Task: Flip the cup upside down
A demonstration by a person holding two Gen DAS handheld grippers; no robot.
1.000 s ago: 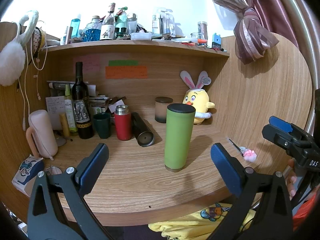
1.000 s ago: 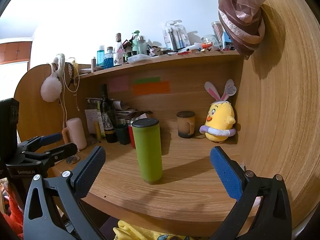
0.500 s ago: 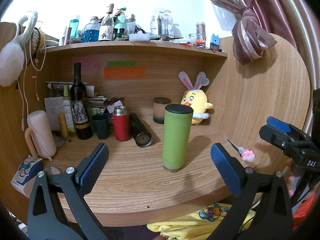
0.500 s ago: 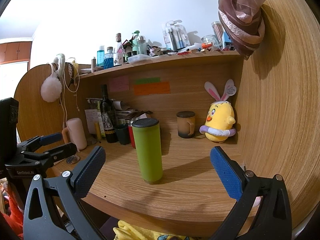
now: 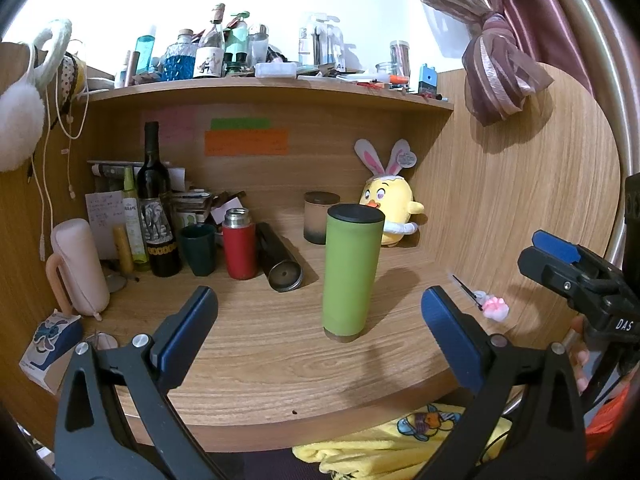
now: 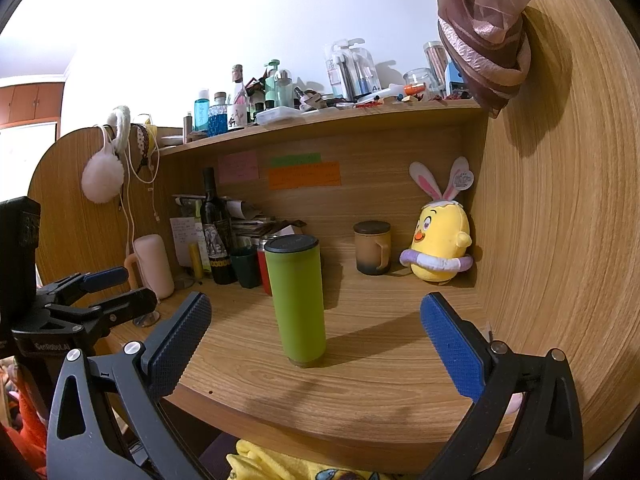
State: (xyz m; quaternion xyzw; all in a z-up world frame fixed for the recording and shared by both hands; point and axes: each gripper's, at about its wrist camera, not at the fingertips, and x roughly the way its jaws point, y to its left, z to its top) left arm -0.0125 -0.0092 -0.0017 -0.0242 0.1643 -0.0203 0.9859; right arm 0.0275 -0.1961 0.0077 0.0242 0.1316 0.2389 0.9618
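A tall green cup (image 5: 349, 270) with a black end on top stands upright on the wooden desk (image 5: 260, 356), also in the right wrist view (image 6: 297, 298). My left gripper (image 5: 320, 332) is open and empty, hanging in front of the cup near the desk's front edge. My right gripper (image 6: 316, 340) is open and empty, also short of the cup. Each gripper shows at the edge of the other's view: the right one (image 5: 568, 264) and the left one (image 6: 100, 292).
Behind the cup stand a red flask (image 5: 239, 244), a dark green mug (image 5: 198, 250), a wine bottle (image 5: 156, 208), a lying black tube (image 5: 280, 260), a brown mug (image 6: 372, 248) and a yellow chick toy (image 6: 438, 248). A pink bottle (image 5: 78, 266) stands left. A cluttered shelf (image 5: 272, 88) hangs overhead.
The left wrist view has shifted slightly, so the cup sits a touch further left in it. The right gripper has not moved. Both stay open.
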